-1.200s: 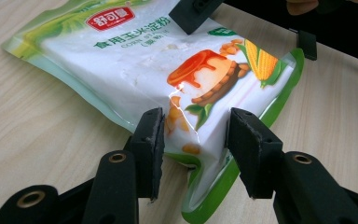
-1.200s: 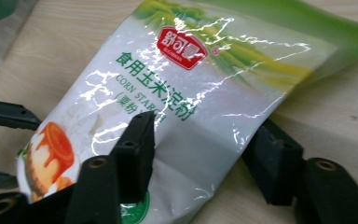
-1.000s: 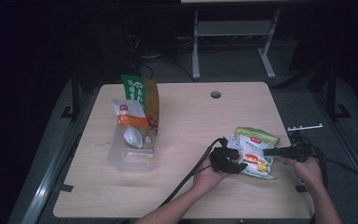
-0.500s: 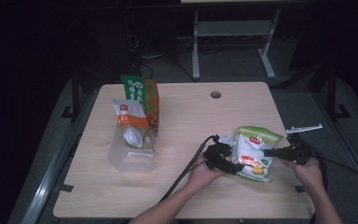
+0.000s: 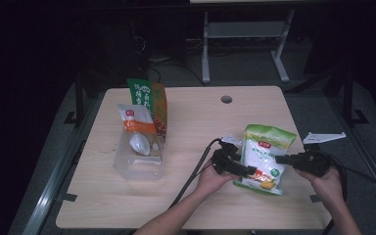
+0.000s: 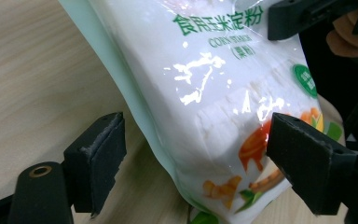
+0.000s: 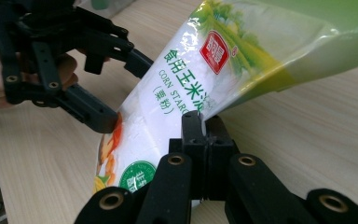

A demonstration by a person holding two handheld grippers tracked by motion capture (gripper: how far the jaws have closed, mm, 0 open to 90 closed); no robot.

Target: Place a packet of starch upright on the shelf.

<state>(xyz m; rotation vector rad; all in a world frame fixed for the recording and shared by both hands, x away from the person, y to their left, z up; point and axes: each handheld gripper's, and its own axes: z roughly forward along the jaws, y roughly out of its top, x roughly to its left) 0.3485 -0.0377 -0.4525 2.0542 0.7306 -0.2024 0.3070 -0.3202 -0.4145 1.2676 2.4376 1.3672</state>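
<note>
While the person's forearms reach in from the near edge of the wooden table, both grippers meet at a bag of corn starch lying on the table's right half. The right gripper has its jaws pinched together on the bag's right edge, as the right gripper view shows, with the film caught between them. The left gripper stands with jaws spread wide, straddling the bag's lower left corner without closing on it; in the left gripper view the pads sit either side of the bag. The bag's long axis runs near to far, its green top pointing away from the person and tilted slightly right, the printed bottom nearest. Compared with a second ago, the left gripper has moved from the bag's left side onto its lower corner. Farther off on the left, a clear plastic container holds a white spoon and small packet, with a green-and-orange bag upright behind.
</note>
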